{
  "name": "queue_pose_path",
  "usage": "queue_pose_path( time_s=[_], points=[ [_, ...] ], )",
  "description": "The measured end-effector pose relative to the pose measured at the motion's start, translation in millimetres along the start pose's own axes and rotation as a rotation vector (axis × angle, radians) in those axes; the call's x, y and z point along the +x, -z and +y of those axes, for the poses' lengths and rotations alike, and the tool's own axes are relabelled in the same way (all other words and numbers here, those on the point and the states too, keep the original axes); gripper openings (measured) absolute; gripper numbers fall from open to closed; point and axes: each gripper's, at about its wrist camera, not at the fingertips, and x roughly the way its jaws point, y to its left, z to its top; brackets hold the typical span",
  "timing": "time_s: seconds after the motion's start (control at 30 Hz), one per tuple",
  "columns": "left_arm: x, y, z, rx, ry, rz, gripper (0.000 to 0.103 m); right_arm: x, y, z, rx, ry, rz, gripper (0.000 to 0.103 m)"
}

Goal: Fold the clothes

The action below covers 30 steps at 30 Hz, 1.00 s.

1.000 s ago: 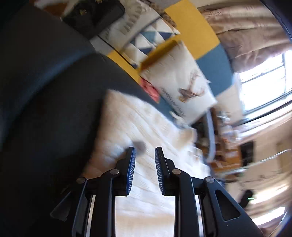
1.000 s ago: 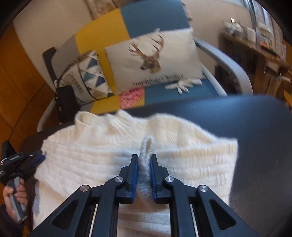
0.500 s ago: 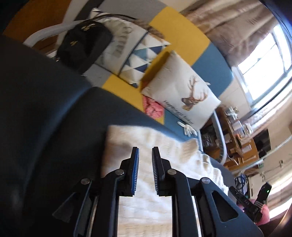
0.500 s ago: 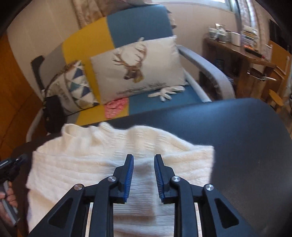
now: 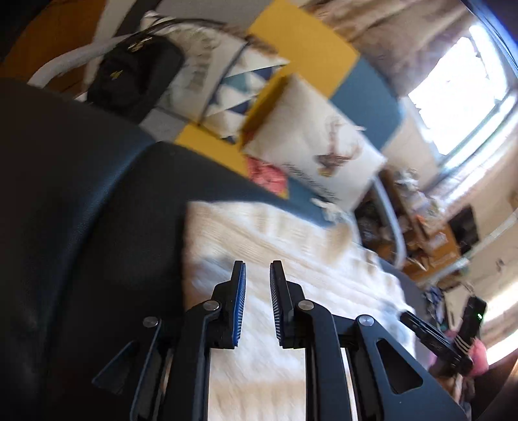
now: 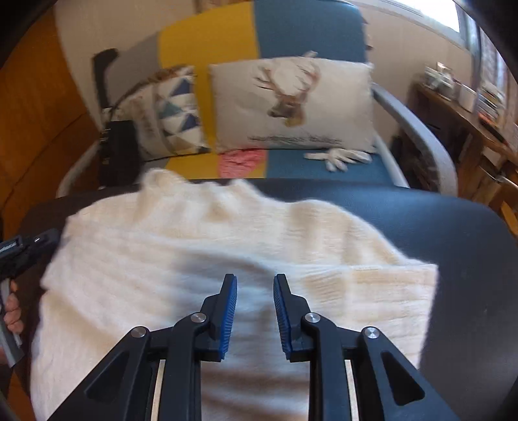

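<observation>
**Inspector:** Report the state of both tools.

**Operator:** My right gripper (image 6: 255,312) hangs over the near middle of the white knitted sweater (image 6: 207,259). Its jaws have just been opening and now stand apart with nothing between them. My left gripper (image 5: 257,306) sits over the sweater's left portion, near its left edge. Its jaws have narrowed to a slim gap, and they too are empty, with the knit lying below them rather than pinched.

**Inspector:** Where does the garment lie, and why are both tools off it?

**Operator:** It lies spread on the dark counter (image 6: 421,220), in front of a patchwork sofa (image 6: 301,29) with a deer cushion (image 6: 291,103). I judge a fold has been laid and let go, so I am free to pick the next edge.

**Inspector:** Condition of the garment?

**Operator:** Thick, ribbed, cream-white. On the right a folded layer ends in a straight, squared edge. The far left corner is rumpled and raised, probably the collar. It looks soft and bulky, so I expect folds to spring open unless pressed flat. The left view is blurred, so I cannot judge finer creases.
</observation>
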Motion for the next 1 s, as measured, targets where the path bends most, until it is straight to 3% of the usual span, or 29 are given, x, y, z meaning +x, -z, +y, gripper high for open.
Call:
queue_pose_path(
  time_s=[0.1, 0.2, 0.3, 0.43, 0.57, 0.7, 0.8, 0.9, 1.0],
  points=[
    [-6.8, 13.8, -9.7, 0.039, 0.047, 0.028, 0.017, -7.5, 12.7, 36.2, -0.083, -0.051, -0.012, 0.023],
    [2.5, 28.8, -6.1, 0.074, -0.019, 0.07, 0.017, -0.3, 24.2, 67.6, -0.17, -0.045, 0.013, 0.023],
    [9.1, 42.8, 12.3, 0.052, -0.057, 0.092, 0.016, 17.2, 34.3, 77.2, -0.208, 0.025, 0.063, 0.023],
    [2.5, 40.2, 26.7, -0.005, -0.014, 0.095, 0.014, 21.1, 38.4, 66.2, -0.153, 0.006, 0.056, 0.023],
    [-10.8, 35.6, 11.0, 0.024, 0.036, 0.071, 0.016, 9.1, 29.7, 61.9, -0.08, -0.046, 0.03, 0.023],
    [0.3, 36.0, 13.0, 0.043, -0.095, 0.08, 0.017, 3.0, 33.6, 73.6, -0.107, -0.059, 0.018, 0.024],
    [-3.8, 37.0, 26.0, -0.036, -0.052, 0.085, 0.017, 19.0, 43.4, 68.9, -0.121, -0.013, 0.075, 0.024],
    [-13.2, 32.8, 11.0, -0.016, 0.001, 0.051, 0.017, 6.2, 38.2, 54.0, -0.032, -0.081, 0.047, 0.024],
    [-9.2, 33.0, -23.1, 0.055, 0.091, 0.054, 0.018, -6.3, 35.0, 34.4, 0.031, -0.036, -0.007, 0.024]
  ],
)
